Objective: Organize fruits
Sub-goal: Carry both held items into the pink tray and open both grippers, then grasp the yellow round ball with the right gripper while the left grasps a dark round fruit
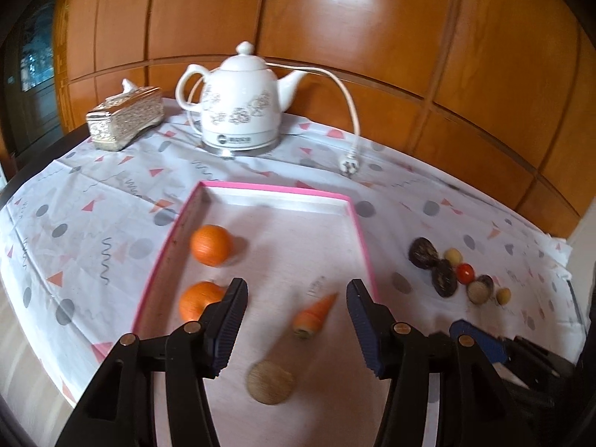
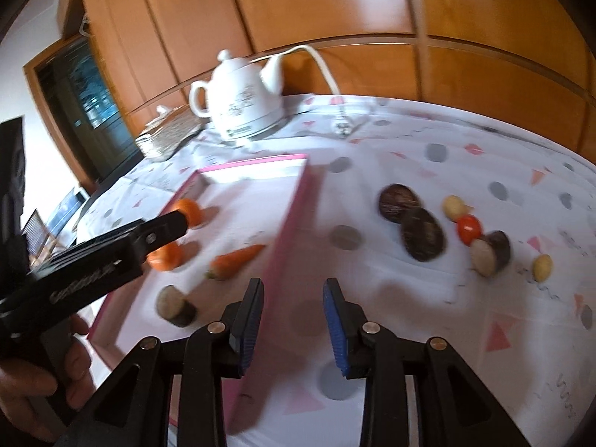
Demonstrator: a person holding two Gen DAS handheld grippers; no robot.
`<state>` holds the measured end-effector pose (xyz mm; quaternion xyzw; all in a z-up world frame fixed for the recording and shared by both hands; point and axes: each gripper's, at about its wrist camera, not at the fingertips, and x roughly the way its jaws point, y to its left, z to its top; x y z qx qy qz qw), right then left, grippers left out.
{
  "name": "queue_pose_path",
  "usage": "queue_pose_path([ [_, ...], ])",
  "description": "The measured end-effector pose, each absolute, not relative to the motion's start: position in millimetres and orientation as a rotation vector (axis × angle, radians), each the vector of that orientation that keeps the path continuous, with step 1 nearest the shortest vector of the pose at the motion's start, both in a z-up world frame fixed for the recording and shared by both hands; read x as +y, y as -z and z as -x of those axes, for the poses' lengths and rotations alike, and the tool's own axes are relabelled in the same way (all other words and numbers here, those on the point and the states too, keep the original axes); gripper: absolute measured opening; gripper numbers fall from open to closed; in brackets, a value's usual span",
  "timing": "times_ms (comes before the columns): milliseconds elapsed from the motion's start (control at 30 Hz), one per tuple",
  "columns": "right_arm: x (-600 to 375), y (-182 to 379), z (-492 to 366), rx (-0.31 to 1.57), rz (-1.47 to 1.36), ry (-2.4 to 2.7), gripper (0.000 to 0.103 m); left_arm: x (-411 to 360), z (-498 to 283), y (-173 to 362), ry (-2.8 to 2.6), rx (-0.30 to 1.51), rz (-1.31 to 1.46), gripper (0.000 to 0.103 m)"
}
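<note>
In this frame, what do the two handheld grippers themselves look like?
Both are black plastic clamp-style tools with brass-coloured rivets at the pivots. The left gripper and right gripper each end in two fingers faced with ribbed dark-blue pads. Seen from the right wrist, the left tool's body carries blurred pale lettering, and a bare hand grips its handle.

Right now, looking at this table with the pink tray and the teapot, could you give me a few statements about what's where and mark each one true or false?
1. Two oranges lie inside the pink tray. True.
2. The carrot lies outside the tray on the cloth. False: it lies inside the tray.
3. The small red tomato sits on the cloth, outside the tray. True.
4. The left gripper is clamped on an orange. False: its jaws are open and hold nothing.
5. The white teapot stands beyond the tray. True.
</note>
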<state>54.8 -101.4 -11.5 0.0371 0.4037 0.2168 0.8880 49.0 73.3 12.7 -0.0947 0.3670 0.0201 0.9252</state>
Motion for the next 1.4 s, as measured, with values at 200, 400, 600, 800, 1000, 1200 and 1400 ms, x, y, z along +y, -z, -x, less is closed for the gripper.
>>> queue_pose_path([
  [200, -132.1, 14.3, -55.7, 0.826, -0.090, -0.353, 0.034, 51.2, -45.1, -12.6, 0.004, 0.757, 0.154, 0.056],
  [400, -163.5, 19.6, -55.4, 0.819, -0.096, -0.260, 0.034, 32.8, -44.8, -10.6, 0.045, 0.770, 0.126, 0.056],
  [600, -204.8, 30.7, -58.4, 0.842, -0.152, -0.151, 0.034, 13.2, -46.0, -10.8, 0.094, 0.773, 0.101, 0.056],
  [800, -235.6, 36.6, -61.6, 0.845, -0.187, -0.073, 0.034, -4.0, -54.6, -8.8, 0.136, 0.792, 0.095, 0.056],
  [1000, -253.1, 40.5, -67.2, 0.850, -0.195, -0.029, 0.034, -24.4, -68.4, -1.0, 0.170, 0.830, 0.112, 0.056],
  [1200, -267.9, 47.1, -74.7, 0.850, -0.209, 0.001, 0.034, -48.1, -87.1, 11.1, 0.199, 0.867, 0.129, 0.056],
  [1400, -283.0, 52.1, -85.6, 0.853, -0.227, 0.030, 0.036, -64.2, -102.9, 20.2, 0.204, 0.883, 0.131, 0.056],
])
